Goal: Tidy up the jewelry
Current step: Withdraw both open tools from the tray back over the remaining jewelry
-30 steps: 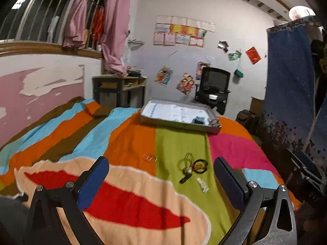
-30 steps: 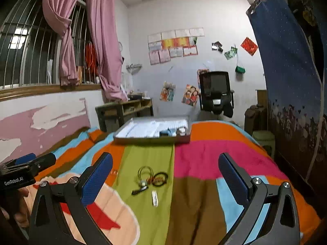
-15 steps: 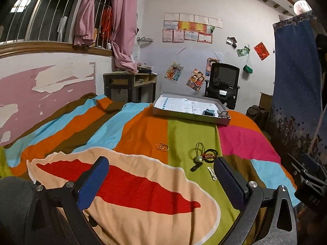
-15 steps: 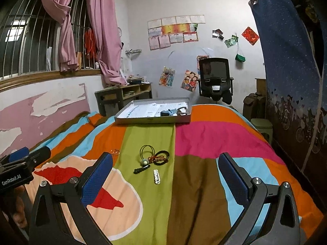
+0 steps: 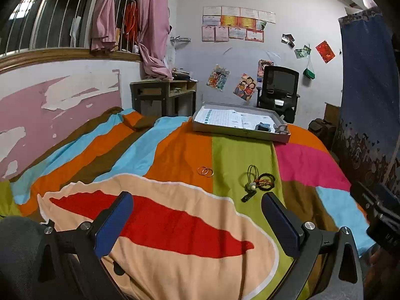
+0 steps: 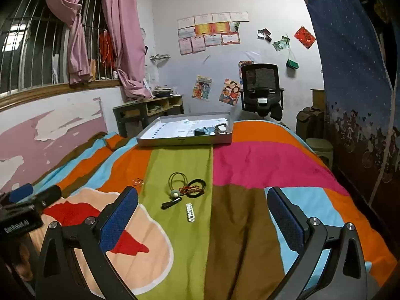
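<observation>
On the striped bedspread [image 6: 240, 165] ahead, the cord bracelets [image 6: 186, 186], black clip [image 6: 171, 203] and bead strip [image 6: 190, 212] sit clumped together, gold rings [image 5: 205, 171] just beside, tray [image 6: 185, 141] well apart. Both my left gripper [image 5: 197, 221] and right gripper [image 6: 202, 218] are wide open, holding nothing. Worried I'll snag the tangled cords and drag everything, or pinch soft blanket instead.

A lived-in bedroom: my view crosses a striped bedspread [image 6: 250, 165] toward pink curtains [image 6: 120, 32] left, certificates [image 6: 212, 32] and an office chair [image 6: 262, 87] far.
</observation>
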{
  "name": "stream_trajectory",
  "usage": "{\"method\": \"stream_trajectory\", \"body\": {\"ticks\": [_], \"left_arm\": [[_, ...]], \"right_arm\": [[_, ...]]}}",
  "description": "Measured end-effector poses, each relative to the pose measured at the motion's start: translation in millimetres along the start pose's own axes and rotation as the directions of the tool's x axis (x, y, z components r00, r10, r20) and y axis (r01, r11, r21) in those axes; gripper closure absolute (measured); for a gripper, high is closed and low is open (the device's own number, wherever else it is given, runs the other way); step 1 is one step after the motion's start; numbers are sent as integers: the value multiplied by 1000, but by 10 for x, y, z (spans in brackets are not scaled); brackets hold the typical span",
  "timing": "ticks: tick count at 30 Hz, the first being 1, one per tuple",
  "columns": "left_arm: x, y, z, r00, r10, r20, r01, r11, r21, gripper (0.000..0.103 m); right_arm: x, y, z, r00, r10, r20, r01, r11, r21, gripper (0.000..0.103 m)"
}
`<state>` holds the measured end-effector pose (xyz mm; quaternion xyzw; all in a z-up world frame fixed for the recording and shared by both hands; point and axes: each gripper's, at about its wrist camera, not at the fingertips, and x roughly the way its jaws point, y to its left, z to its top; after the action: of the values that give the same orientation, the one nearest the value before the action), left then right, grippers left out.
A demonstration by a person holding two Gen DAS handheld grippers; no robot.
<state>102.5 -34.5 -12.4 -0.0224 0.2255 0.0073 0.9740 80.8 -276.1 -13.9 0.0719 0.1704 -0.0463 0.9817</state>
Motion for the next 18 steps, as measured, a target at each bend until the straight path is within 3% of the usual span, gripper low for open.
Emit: {"method": "stream_trajectory", "body": {"ticks": [3,7,12,18], "left_arm": [[42,28,161,1000,-16,2,16,1000,14,0],[177,36,397,1000,25,4,-25,996,91,0],[464,94,663,999,26,-21,-24,993,115,0],[1072,170,789,984,33,-175,-13,994,111,0]], "right_arm": [[49,3,93,1000,-9,8,9,1000,-13,1],[160,-5,273,1000,1,16,-1,999,-35,1],[446,50,580,1000,23,18,-21,996,-91,1],[932,131,919,998,62,7,-61,997,-51,1]]}}
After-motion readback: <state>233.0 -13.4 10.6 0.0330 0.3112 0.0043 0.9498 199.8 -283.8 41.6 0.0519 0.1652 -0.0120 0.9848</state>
